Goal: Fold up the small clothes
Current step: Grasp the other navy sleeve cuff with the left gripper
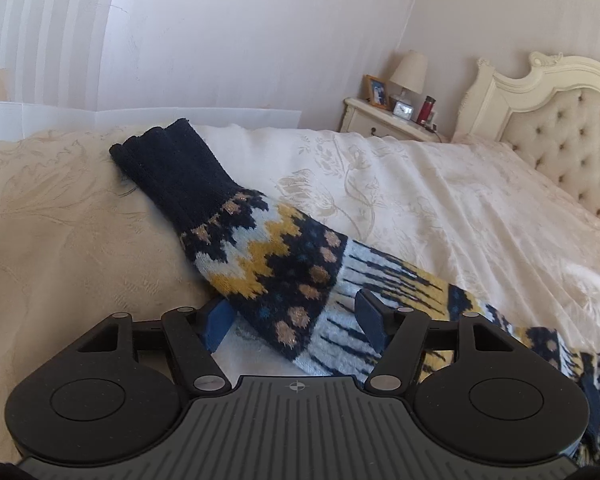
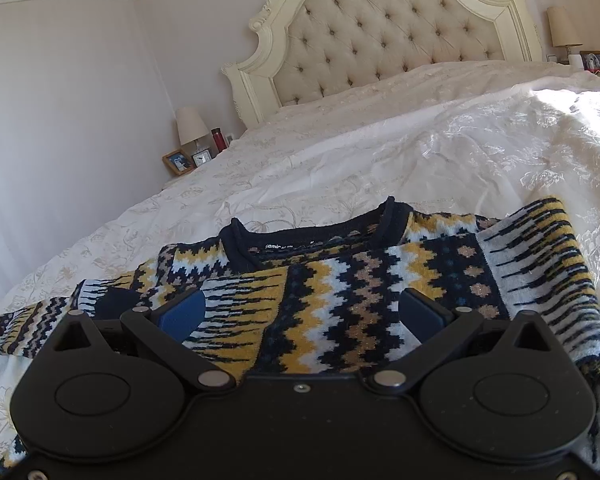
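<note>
A knitted sweater in navy, yellow, pale blue and tan lies on the cream bedspread. The left wrist view shows one sleeve (image 1: 260,240) stretched away to the upper left, ending in a plain navy cuff (image 1: 168,160). My left gripper (image 1: 296,320) is open, its blue pads on either side of that sleeve. The right wrist view shows the sweater body (image 2: 340,292) with its navy collar (image 2: 316,236) and label facing up, the other sleeve (image 2: 540,264) folded across the chest. My right gripper (image 2: 304,316) is open just above the folded front.
The bedspread (image 2: 380,152) spreads wide beyond the sweater. A tufted cream headboard (image 2: 388,28) stands at the far end. A nightstand (image 1: 384,120) by the bed carries a lamp, a photo frame, a clock and a red bottle. A pale wall lies behind.
</note>
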`<state>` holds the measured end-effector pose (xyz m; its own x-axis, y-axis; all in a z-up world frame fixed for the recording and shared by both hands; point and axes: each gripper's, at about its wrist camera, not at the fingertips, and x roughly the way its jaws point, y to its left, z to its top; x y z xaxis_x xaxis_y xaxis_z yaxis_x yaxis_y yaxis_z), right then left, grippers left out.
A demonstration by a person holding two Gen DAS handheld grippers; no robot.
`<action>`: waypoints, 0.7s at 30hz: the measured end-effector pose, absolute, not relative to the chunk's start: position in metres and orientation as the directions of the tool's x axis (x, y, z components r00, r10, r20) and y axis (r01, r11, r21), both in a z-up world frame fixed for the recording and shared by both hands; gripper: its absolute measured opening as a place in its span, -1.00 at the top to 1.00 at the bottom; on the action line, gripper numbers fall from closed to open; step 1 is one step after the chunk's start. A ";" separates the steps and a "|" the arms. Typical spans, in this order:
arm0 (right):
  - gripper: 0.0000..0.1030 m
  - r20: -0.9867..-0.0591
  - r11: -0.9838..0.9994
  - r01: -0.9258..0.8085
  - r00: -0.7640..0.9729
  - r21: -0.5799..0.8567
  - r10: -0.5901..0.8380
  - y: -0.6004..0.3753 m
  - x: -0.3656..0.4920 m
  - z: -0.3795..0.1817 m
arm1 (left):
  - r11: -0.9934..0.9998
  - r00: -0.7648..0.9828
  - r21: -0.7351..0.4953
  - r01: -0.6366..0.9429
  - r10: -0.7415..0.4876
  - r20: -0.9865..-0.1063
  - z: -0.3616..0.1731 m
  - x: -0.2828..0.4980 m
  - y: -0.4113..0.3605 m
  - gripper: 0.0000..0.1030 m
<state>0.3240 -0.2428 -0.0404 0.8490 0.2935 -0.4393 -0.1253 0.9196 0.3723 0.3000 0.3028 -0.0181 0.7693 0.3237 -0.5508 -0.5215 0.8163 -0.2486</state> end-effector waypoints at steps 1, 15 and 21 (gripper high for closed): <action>-0.99 -0.441 0.920 -0.124 0.849 0.372 0.292 -0.243 0.324 -0.041 | 0.816 0.769 -0.245 -0.523 0.328 -0.549 -0.019 0.303 0.304 -0.24; -0.99 -0.452 0.919 -0.113 0.844 0.378 0.289 -0.244 0.326 -0.044 | 0.786 0.818 -0.361 -0.502 0.296 -0.494 -0.006 0.299 0.307 0.89; -0.99 -0.450 0.914 -0.102 0.846 0.393 0.287 -0.247 0.326 -0.044 | 0.912 0.897 -0.239 -0.334 0.229 -0.379 0.050 0.294 0.238 0.90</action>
<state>0.3258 -0.2471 -0.0441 0.8457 0.2872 -0.4497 -0.1016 0.9140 0.3927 0.2945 0.2383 0.0502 0.8965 0.2288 -0.3794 -0.3339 0.9118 -0.2391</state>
